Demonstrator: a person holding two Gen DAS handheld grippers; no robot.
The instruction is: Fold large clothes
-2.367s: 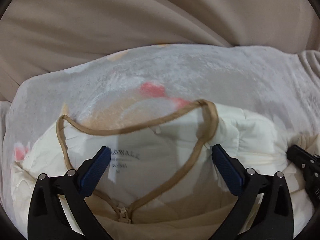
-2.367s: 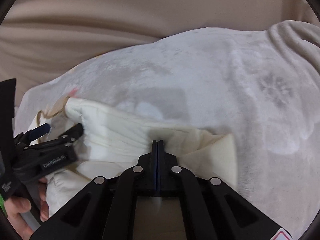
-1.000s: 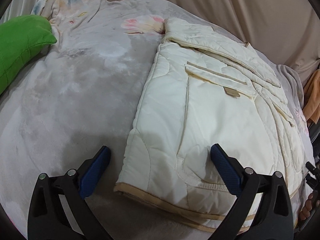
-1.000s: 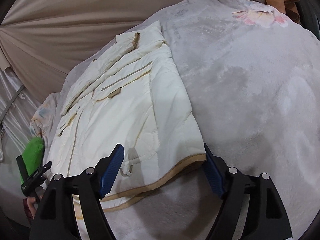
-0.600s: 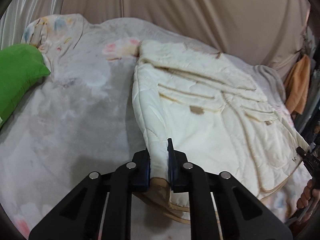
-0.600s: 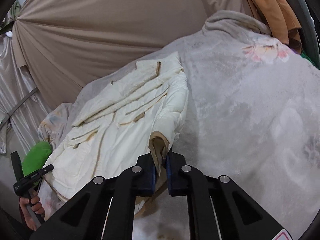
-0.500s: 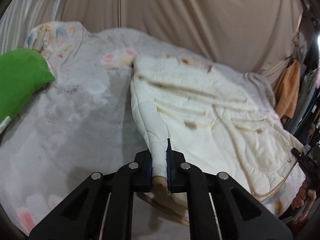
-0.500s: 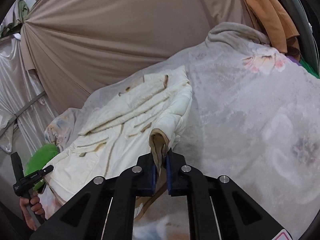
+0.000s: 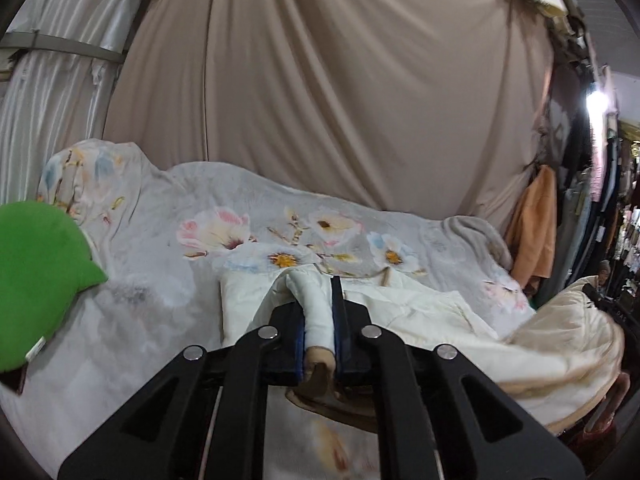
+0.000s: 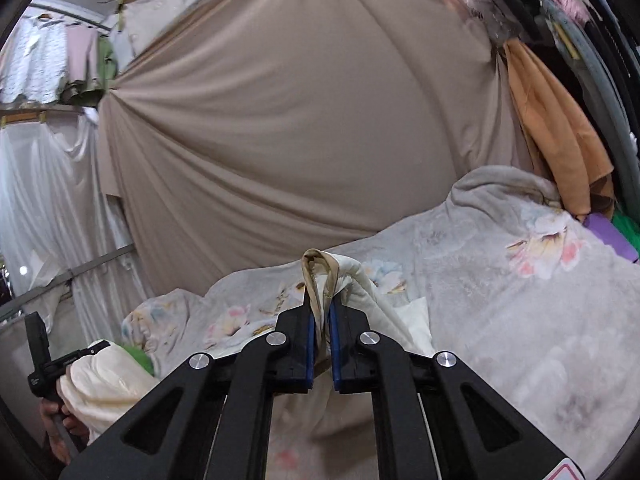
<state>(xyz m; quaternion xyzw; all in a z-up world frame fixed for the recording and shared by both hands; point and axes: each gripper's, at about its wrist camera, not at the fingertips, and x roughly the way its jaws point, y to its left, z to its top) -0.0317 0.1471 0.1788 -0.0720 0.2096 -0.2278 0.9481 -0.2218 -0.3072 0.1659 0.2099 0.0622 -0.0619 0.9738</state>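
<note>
Both the left gripper (image 9: pixel 319 322) and right gripper (image 10: pixel 320 328) were clamped on the soft, bulky quilted jacket (image 9: pixel 440 320), best gripped at its tan-bound hem (image 10: pixel 318 272).

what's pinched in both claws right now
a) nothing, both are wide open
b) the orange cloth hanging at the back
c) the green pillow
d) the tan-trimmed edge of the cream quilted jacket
d: the left claw and the right claw are each shut on the cream quilted jacket at its tan-trimmed edge.

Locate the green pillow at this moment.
In the left wrist view the green pillow sits at the far left edge on the floral blanket, left of the cream jacket; the right wrist view shows only a sliver.
</note>
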